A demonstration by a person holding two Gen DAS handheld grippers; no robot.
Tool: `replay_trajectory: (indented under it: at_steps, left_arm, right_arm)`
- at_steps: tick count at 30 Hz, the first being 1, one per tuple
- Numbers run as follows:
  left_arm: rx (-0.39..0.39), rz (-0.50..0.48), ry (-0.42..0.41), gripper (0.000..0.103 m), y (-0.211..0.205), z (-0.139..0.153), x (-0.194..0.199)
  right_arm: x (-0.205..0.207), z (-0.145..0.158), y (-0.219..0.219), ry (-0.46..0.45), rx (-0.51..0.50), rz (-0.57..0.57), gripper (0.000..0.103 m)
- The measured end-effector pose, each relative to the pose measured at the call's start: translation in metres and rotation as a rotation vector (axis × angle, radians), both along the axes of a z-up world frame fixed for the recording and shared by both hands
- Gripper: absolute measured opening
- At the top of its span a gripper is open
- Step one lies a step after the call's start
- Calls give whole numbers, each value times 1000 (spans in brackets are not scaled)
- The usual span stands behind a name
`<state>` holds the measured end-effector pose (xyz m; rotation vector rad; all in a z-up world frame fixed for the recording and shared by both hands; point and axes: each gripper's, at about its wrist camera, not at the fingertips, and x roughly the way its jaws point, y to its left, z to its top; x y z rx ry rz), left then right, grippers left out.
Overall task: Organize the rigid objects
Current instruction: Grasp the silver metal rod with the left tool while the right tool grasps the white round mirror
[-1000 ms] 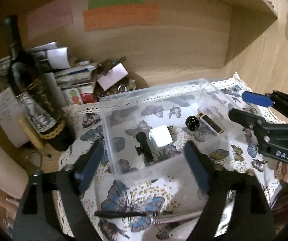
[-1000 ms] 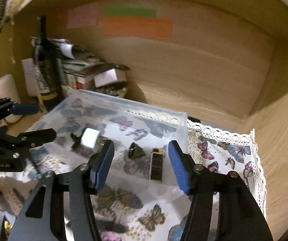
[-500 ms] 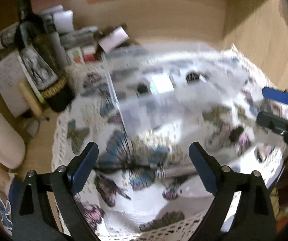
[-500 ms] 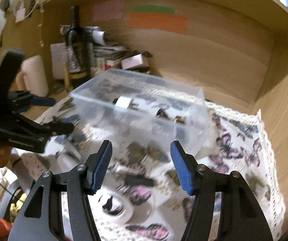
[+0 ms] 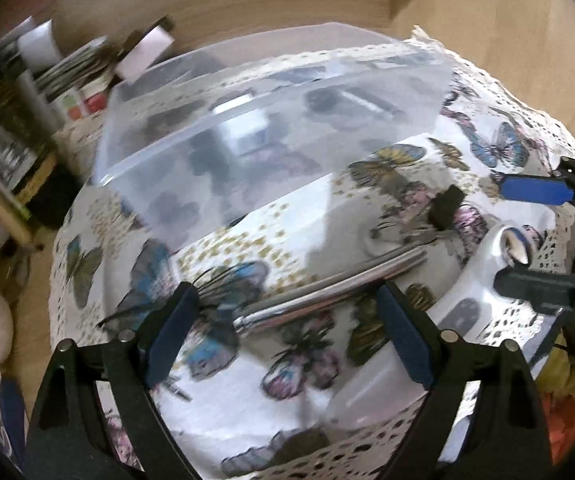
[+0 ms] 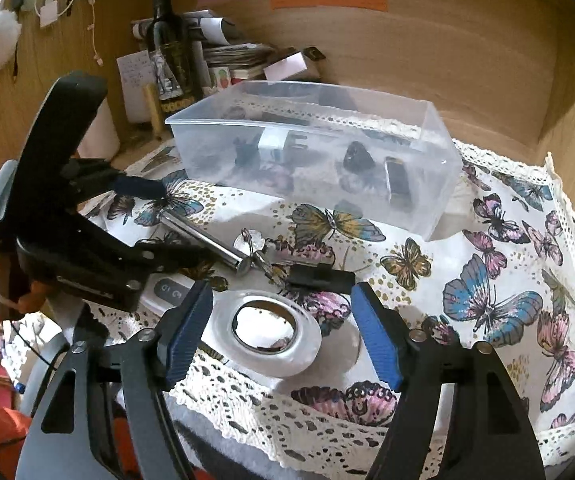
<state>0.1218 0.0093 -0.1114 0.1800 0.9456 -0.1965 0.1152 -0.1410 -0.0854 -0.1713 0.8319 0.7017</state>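
One metal rod [image 6: 203, 238] is laid on the butterfly cloth [image 6: 499, 264], long axis diagonal, between the left gripper [image 5: 283, 330]'s closing, untouching jaws; one clear bin [image 6: 427, 184] behind; four items counted inside; one bottle [image 6: 171, 52], label unreadable; right gripper [image 6: 281, 330] widening over one round mirror [image 6: 265, 326], nothing held.

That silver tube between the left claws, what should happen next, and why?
Probably lower the left gripper a little more and let its closing jaws meet on the metal tube. The tube lies loose on the cloth, crossing the gap between the pads, not yet pinched, while the clear box behind already holds other small items. The right gripper is opening over the white ring.
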Motion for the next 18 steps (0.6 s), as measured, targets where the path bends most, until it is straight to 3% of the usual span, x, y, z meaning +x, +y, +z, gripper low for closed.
replay_trajectory:
  at_steps: [4,6,9,12,15,18]
  left_arm:
    - [-3,-41,1,60,-11,-1,0]
    - [-17,-54,3,40,-13,0,-2]
    - [-11,-44,-6,26,-13,2,-11]
    - [-18,-21,-8,20,-8,2,-17]
    - [-34,14,-5,18,1,3,-23]
    - [-38,32,-6,18,8,2,-27]
  right_arm:
    - [-2,-3,0,24,19,-2,69]
    - [-3,-3,1,27,27,-16,69]
    - [-2,-5,-1,45,46,-39,68]
    - [-1,-7,-4,57,71,-64,68]
    - [0,-6,-7,40,71,-85,59]
    - [1,-4,-9,14,43,-100,58]
